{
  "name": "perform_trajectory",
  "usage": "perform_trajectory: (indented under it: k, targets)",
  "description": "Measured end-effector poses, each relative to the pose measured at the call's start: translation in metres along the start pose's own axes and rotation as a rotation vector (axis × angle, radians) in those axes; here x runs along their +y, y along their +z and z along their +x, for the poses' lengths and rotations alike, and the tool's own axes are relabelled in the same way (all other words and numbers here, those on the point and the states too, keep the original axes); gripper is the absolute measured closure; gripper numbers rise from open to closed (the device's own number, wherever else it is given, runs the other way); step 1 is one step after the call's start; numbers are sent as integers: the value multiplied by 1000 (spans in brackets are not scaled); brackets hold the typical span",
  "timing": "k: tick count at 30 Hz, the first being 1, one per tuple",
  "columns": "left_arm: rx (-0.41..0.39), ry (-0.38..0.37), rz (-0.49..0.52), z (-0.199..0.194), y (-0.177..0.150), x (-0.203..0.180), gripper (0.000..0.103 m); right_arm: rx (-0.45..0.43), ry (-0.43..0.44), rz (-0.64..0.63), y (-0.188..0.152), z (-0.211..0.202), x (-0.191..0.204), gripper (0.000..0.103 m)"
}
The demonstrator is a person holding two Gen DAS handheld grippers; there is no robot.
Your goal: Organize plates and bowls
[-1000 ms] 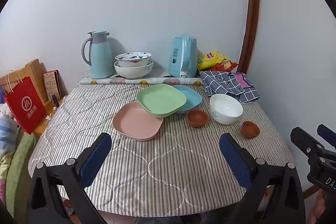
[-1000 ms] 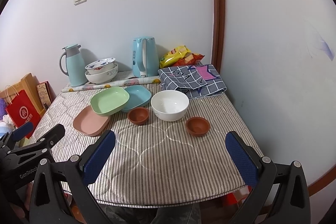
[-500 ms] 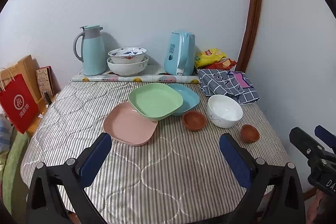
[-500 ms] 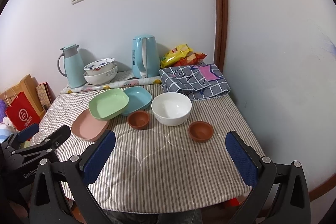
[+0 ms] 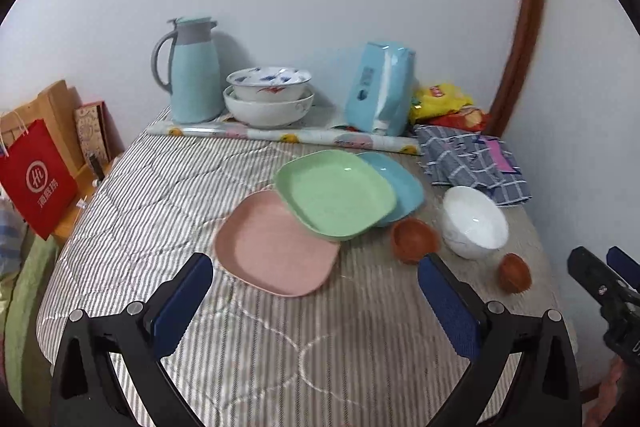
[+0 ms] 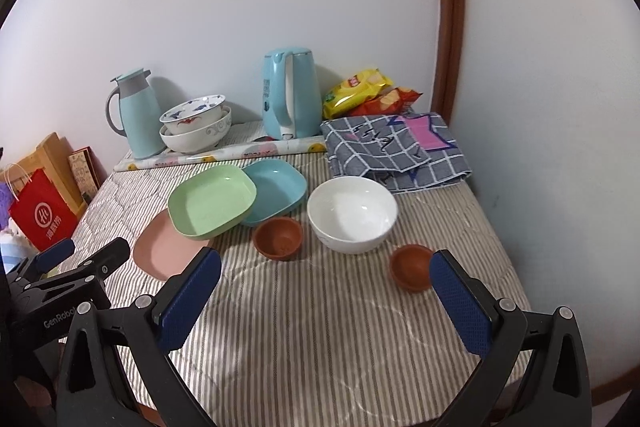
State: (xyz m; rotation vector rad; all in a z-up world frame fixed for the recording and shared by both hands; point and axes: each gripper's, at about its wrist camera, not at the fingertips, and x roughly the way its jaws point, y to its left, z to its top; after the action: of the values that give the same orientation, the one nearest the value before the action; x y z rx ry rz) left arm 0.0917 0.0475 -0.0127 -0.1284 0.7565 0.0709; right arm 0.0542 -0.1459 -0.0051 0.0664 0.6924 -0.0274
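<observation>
A pink plate (image 5: 276, 247), a green plate (image 5: 334, 195) overlapping it, and a blue plate (image 5: 396, 183) under the green one's far side lie mid-table. A white bowl (image 5: 474, 223) and two small brown bowls (image 5: 414, 241) (image 5: 514, 273) sit to the right. My left gripper (image 5: 316, 291) is open and empty above the pink plate's near edge. My right gripper (image 6: 326, 285) is open and empty in front of the white bowl (image 6: 352, 213), with one brown bowl (image 6: 278, 239) ahead-left and the other (image 6: 412, 267) beside its right finger.
At the back stand a teal jug (image 5: 192, 71), two stacked patterned bowls (image 5: 268, 99), a blue kettle (image 6: 290, 93), snack bags (image 6: 366, 91), a rolled mat (image 5: 280, 137) and a checked cloth (image 6: 394, 149). A red bag (image 5: 36, 179) hangs off the left. The walls bound the striped table (image 5: 160, 195).
Both grippers have moved forward toward the dishes and a little lower; the left view has swung left. The jaws stay open. No dish has moved.
</observation>
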Motion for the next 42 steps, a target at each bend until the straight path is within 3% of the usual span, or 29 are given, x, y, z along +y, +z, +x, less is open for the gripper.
perform_trajectory:
  k: [11, 20, 27, 30, 33, 42]
  targets:
    - [59, 46, -43, 52, 26, 29, 2, 115, 53, -30, 26, 76, 29, 8]
    - [81, 55, -58, 87, 44, 39, 10, 177, 91, -65, 47, 126, 52, 22]
    - [121, 46, -48, 121, 55, 39, 23, 232, 106, -55, 52, 165, 59, 38]
    - [145, 35, -42, 139, 60, 39, 37, 257, 114, -41, 54, 181, 59, 41]
    - [158, 17, -35, 156, 65, 38, 43, 280, 120, -35, 55, 196, 61, 48]
    - [175, -28, 2, 194, 81, 34, 43, 323, 147, -27, 54, 226, 70, 50]
